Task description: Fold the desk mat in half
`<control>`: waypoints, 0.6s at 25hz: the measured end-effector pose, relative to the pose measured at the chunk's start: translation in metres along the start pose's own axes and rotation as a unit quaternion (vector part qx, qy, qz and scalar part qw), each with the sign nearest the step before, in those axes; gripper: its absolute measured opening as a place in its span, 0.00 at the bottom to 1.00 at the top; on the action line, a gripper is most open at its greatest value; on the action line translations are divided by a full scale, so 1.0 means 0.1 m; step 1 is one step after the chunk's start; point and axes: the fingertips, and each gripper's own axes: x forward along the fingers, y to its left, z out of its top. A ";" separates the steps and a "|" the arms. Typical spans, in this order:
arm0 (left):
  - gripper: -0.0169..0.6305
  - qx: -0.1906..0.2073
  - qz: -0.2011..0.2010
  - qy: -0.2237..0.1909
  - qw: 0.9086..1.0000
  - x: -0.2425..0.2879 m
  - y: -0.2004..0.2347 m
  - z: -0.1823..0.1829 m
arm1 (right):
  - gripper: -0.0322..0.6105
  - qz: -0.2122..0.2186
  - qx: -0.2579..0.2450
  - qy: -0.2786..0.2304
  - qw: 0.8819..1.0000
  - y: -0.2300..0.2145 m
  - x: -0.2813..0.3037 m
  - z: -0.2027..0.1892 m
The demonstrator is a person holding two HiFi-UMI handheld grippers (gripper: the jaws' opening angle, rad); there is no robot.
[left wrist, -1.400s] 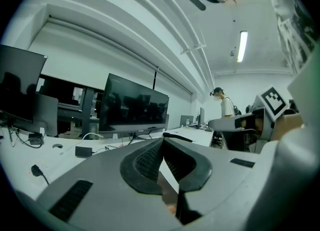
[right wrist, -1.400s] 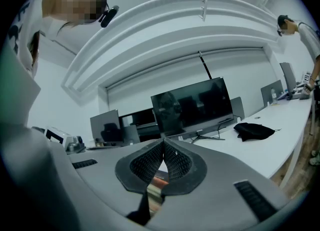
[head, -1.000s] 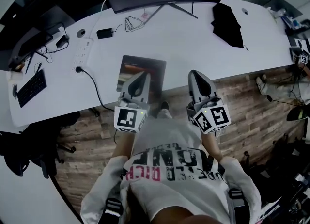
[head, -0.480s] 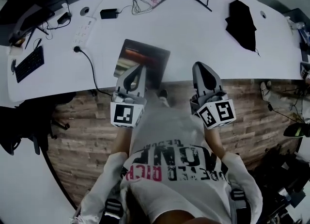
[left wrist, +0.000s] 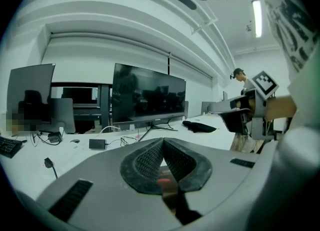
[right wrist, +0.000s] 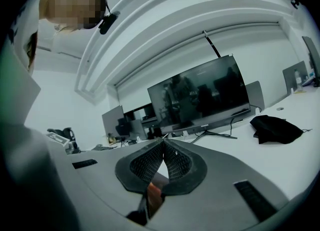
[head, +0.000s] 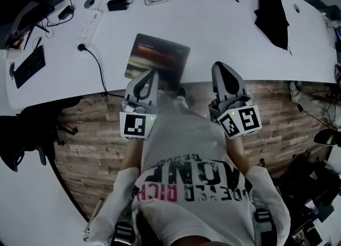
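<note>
The dark desk mat [head: 158,57] lies flat on the white desk [head: 224,32], its near side at the desk's front edge. My left gripper [head: 151,73] is shut and empty, its tip over the mat's near left edge. My right gripper [head: 220,67] is also shut and empty, over the desk edge just right of the mat. In the left gripper view the pads [left wrist: 150,157] meet at the tip, and a strip of the mat [left wrist: 168,185] shows below them. The right gripper view shows the same: closed pads [right wrist: 176,162] with the mat [right wrist: 154,192] beneath.
A wide monitor [left wrist: 148,95] stands at the back of the desk. A black cloth [head: 273,17] lies at the right. A power strip [head: 87,22], its cable [head: 96,69], an adapter [head: 116,4] and a keyboard [head: 26,66] sit left. Another person [left wrist: 239,77] stands far off.
Both grippers have sunk a little and tipped downward near the desk's front edge. Their jaws stay shut. The mat has not moved on the desk.
</note>
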 end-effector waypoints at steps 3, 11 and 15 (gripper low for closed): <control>0.03 0.028 -0.009 0.041 0.999 0.05 -0.04 -0.18 | 0.05 -0.003 0.005 0.007 1.000 0.00 -0.01 -0.06; 0.27 0.114 -0.116 0.146 0.976 0.11 -0.50 -0.84 | 0.05 -0.011 0.020 0.031 0.999 -0.03 -0.12 -0.28; 0.36 0.170 -0.167 0.194 0.952 0.11 -0.74 -1.19 | 0.05 -0.018 0.032 0.042 0.998 -0.10 -0.19 -0.38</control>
